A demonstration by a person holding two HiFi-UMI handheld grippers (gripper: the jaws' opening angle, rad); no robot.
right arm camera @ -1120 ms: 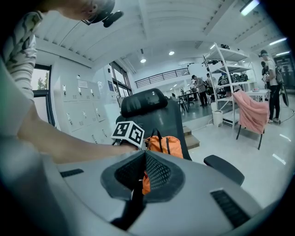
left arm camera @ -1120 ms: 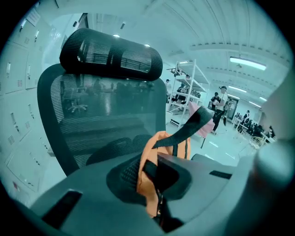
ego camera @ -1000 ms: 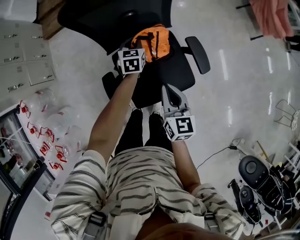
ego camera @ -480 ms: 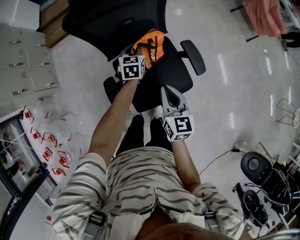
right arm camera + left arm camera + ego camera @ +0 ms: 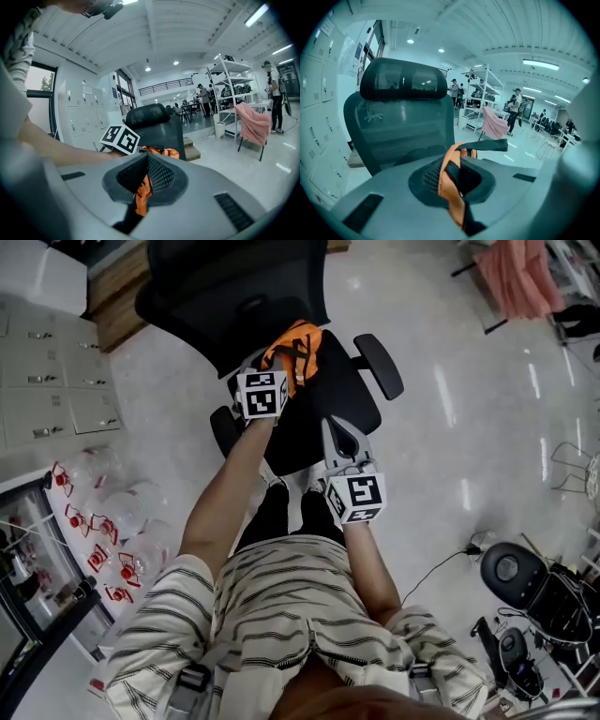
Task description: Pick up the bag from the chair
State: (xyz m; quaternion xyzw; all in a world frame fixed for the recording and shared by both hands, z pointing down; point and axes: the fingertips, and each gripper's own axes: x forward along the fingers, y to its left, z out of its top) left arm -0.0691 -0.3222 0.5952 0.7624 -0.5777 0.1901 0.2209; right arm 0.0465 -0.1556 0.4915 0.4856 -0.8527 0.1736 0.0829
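Could lose the bag [image 5: 300, 338] back onto the chair [image 5: 339, 395], with only a thin fold pinched in the left gripper [image 5: 452, 183] and nothing in the clenched right gripper [image 5: 146, 177].

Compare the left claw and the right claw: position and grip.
The left claw reaches the bag; the right claw hangs back over the chair's front edge. The left claw is shut on the bag's orange strap; the right claw is shut on nothing. Both carry marker cubes.
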